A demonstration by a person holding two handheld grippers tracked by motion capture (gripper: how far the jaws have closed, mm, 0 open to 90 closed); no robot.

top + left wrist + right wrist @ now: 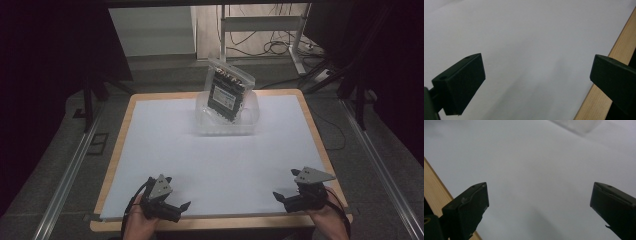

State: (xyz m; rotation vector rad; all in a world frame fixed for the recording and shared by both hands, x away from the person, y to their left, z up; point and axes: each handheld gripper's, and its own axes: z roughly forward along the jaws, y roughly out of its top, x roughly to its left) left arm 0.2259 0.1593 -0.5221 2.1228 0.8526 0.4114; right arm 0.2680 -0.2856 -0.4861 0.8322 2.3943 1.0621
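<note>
white table, both tools wide open, empty

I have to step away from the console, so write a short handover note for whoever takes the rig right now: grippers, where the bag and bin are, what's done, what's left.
Left gripper: open, holding nothing, low over the white sheet at the near left edge of the table.
Right gripper: open, holding nothing, at the near right edge.
Clear plastic bag with a dark pack inside: standing tilted in the clear bin at the far middle of the table, top sticking out above the rim.
Done: nothing gripped yet.
Left: probably reach across to the bag and bin; both are well away from the grippers.
</note>
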